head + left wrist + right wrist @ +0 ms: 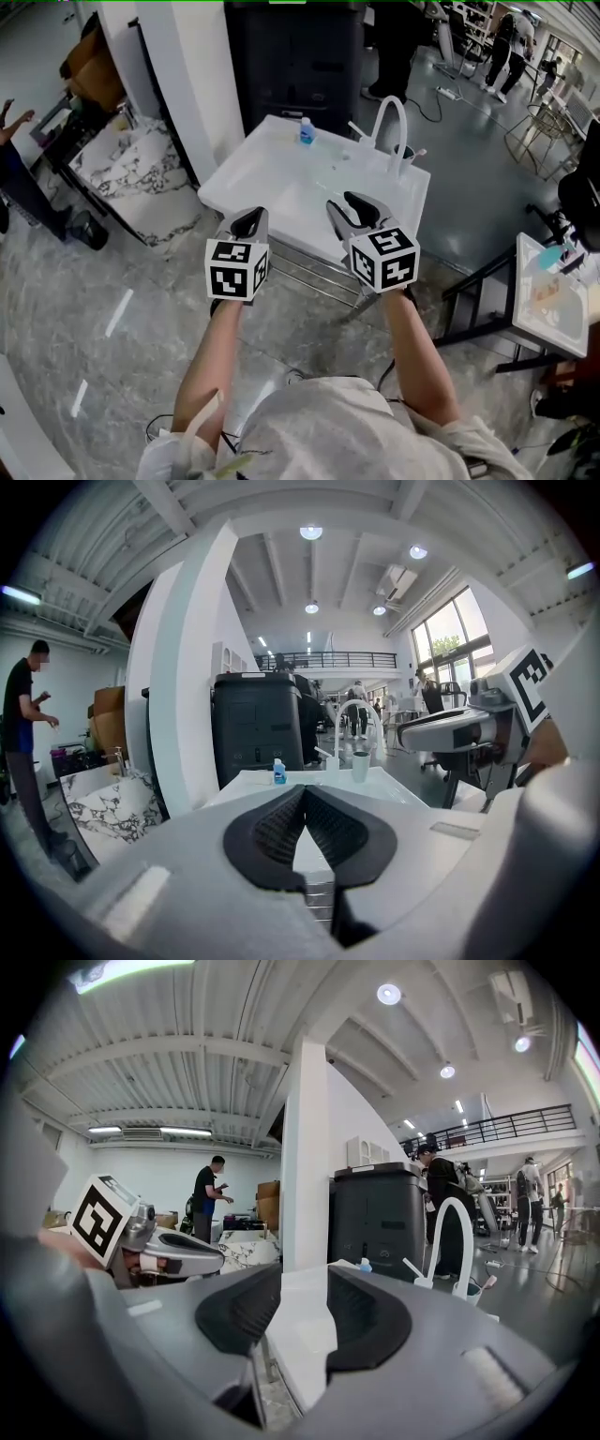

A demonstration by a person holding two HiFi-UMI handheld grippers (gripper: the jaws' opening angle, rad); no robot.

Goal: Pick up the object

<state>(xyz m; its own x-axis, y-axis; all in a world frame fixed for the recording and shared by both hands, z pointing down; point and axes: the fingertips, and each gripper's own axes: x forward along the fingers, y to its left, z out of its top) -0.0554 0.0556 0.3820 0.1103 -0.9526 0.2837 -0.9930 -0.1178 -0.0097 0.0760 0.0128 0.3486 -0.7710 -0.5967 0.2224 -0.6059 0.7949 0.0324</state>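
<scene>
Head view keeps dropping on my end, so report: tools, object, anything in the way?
Left tool shut, empty. Right tool open, empty. Both held before the white sink; blue bottle on its far rim, untouched. Nothing in the way.

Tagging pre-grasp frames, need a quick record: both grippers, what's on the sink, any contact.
left gripper: jaws together, empty
right gripper: jaws apart, nothing between them
sink: white basin, ahead of both grippers
faucet: white, arched, at the sink's far side
blue bottle: small, upright on the far rim, left of the faucet
cup: stands beside the faucet
contact: none, nothing held
</scene>
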